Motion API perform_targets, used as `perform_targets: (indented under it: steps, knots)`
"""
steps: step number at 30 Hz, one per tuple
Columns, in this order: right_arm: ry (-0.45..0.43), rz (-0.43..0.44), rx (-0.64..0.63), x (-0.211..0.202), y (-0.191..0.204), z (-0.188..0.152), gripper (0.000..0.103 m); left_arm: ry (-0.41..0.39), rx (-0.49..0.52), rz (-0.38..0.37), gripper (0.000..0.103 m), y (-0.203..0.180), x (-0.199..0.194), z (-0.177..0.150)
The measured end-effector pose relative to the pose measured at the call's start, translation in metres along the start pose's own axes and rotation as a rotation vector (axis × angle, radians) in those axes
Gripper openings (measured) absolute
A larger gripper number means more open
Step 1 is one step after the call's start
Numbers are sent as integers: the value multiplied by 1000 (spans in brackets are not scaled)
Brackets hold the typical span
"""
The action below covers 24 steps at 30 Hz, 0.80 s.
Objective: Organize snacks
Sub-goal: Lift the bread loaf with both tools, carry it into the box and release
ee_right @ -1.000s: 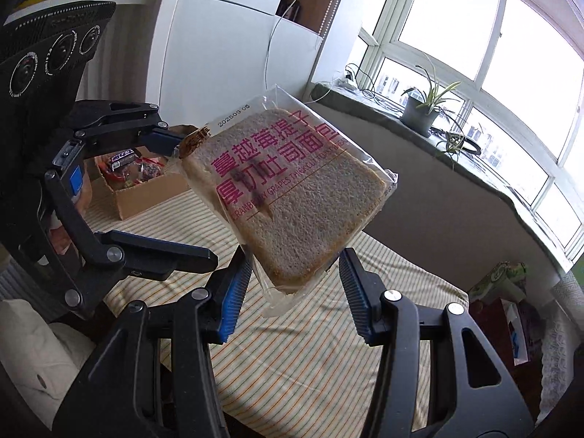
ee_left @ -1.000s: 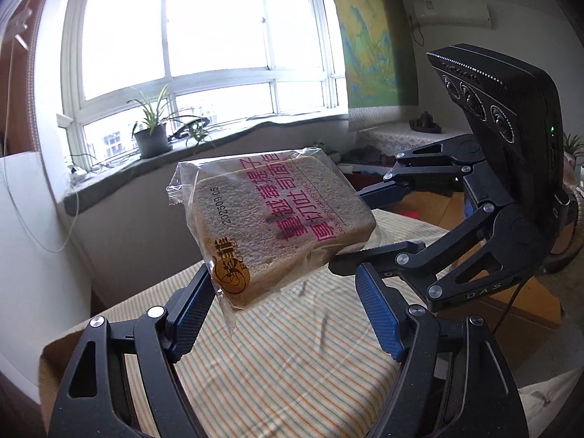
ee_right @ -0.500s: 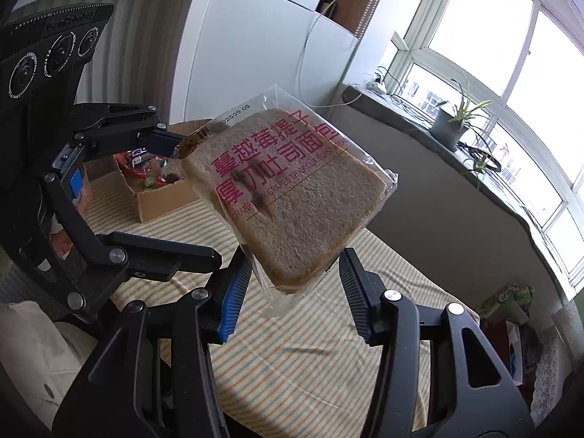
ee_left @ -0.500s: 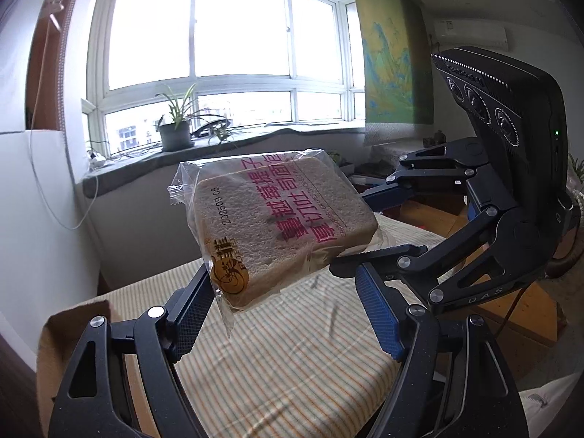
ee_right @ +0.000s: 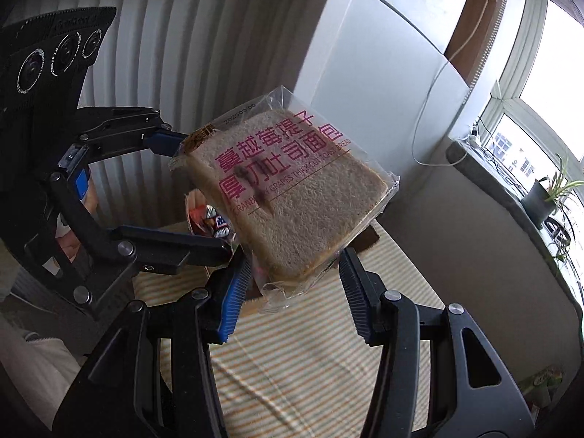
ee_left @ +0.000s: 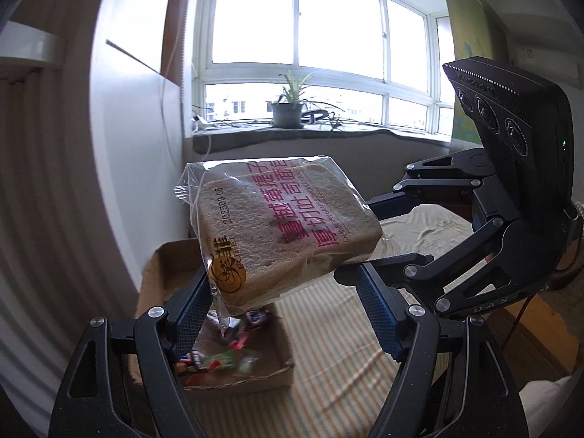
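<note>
A clear bag of thick-sliced bread (ee_left: pixel 277 226) with pink lettering hangs tilted in the air between both grippers. My left gripper (ee_left: pixel 283 281) is shut on its near lower corner, and its fingers (ee_right: pixel 164 142) show at the bag's left edge in the right wrist view. At the opposite corner my right gripper (ee_right: pixel 295 259) is shut on the bread bag (ee_right: pixel 292 189); it appears as the black linkage (ee_left: pixel 361 239) at the right. Below the bread sits a shallow cardboard box (ee_left: pixel 255 383) with several wrapped candies (ee_left: pixel 219 357).
A striped cloth covers the table (ee_left: pixel 346 357) to the right of the box. A white cabinet (ee_right: pixel 365 73) and a ribbed wall stand behind the box. A potted plant (ee_left: pixel 288 109) sits on the window sill at the back.
Both grippers have swung left together with the bread held the same way. The cardboard box of candies has come into view under the bread, and the window has slid right.
</note>
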State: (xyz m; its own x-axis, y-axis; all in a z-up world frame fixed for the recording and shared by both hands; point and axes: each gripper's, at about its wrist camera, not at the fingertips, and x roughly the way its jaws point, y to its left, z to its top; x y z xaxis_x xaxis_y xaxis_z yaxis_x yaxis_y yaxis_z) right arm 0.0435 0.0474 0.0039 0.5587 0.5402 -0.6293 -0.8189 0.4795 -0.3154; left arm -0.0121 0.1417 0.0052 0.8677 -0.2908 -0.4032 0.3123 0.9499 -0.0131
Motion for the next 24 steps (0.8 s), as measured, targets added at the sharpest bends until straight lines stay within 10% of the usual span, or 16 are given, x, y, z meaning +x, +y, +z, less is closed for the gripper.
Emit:
perform_targets:
  steps: [24]
  knots:
    - [84, 125, 174, 102, -34, -43, 61, 136, -194, 140, 81, 73, 60, -57]
